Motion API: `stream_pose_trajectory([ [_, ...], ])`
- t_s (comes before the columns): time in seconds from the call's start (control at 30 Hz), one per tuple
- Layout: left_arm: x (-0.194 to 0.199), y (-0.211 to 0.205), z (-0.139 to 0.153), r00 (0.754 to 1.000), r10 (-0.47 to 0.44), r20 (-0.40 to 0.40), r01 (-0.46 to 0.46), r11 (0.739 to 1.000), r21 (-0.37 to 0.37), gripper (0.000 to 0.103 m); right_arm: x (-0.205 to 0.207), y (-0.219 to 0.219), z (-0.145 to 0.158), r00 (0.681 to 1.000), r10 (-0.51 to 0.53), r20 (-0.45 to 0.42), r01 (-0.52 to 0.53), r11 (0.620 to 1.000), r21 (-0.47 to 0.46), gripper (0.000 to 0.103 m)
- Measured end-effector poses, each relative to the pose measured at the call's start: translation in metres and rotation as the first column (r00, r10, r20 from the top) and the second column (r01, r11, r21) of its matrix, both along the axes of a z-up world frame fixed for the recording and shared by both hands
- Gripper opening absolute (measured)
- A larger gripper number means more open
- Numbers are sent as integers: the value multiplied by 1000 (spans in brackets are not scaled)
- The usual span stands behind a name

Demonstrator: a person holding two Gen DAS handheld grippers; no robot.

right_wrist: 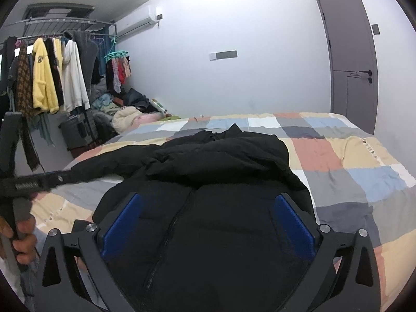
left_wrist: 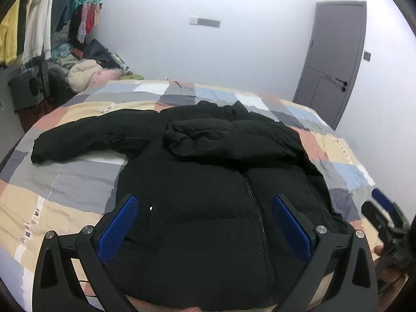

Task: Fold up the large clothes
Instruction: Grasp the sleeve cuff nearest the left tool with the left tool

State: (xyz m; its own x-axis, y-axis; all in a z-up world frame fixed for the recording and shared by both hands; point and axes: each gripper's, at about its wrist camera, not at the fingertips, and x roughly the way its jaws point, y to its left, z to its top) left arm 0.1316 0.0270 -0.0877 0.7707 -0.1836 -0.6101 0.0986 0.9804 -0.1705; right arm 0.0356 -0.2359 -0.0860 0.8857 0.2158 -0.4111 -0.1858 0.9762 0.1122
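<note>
Across the left side of the patchwork bedspread (left_wrist: pixel 65 184), one sleeve (left_wrist: pixel 85 135) of the black puffer jacket (left_wrist: pixel 208 208) is lying stretched straight out, its long axis running sideways away from the body toward the clothes rack (right_wrist: pixel 52 78). Nearer the middle, the jacket is resting front-up with its zipper (left_wrist: pixel 256 208) running from the near hem away toward the collar (right_wrist: pixel 228 132), and the other sleeve (left_wrist: pixel 228 140) is lying already folded across the chest. Both tools are hovering over the near hem: the left gripper (left_wrist: pixel 205 223) is sitting with its blue pads (left_wrist: pixel 118 226) spread wide and holding nothing, and the right gripper (right_wrist: pixel 208 223) is likewise gaping, empty, above the zipper line. Judging from this, the outstretched sleeve is the piece left to fold, and it is lying up and to the left of both sets of fingers, so the left gripper looks nearer to it.
</note>
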Motion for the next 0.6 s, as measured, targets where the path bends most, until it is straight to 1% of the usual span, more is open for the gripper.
stream_pose_trajectory([
  [0.07, 4, 16, 7, 1000, 3, 2, -3, 1000, -14, 103, 0, 1, -2, 1000, -2, 5, 2, 1000, -11, 103],
  [0.2, 14, 59, 28, 998, 47, 41, -48, 999, 6, 103, 0, 4, -6, 1000, -3, 4, 3, 1000, -14, 103],
  [0.3, 31, 103, 42, 994, 93, 62, -94, 996, 13, 103, 3, 3, -9, 1000, -3, -8, 3, 1000, 6, 103],
  [0.37, 45, 138, 46, 990, 123, 66, -123, 992, -4, 103, 5, 4, -10, 1000, -9, -10, 9, 1000, 7, 103],
  [0.5, 80, 213, 36, 982, 186, 28, -184, 980, -75, 103, 10, 5, -15, 999, -28, -24, 28, 1000, 5, 103],
  [0.53, 91, 238, 28, 977, 214, 12, -212, 972, -103, 103, 10, 5, -16, 999, -32, -28, 32, 999, 3, 103],
  [0.6, 106, 270, 15, 969, 246, -23, -247, 959, -139, 103, 12, 8, -19, 998, -43, -39, 43, 999, -6, 103],
])
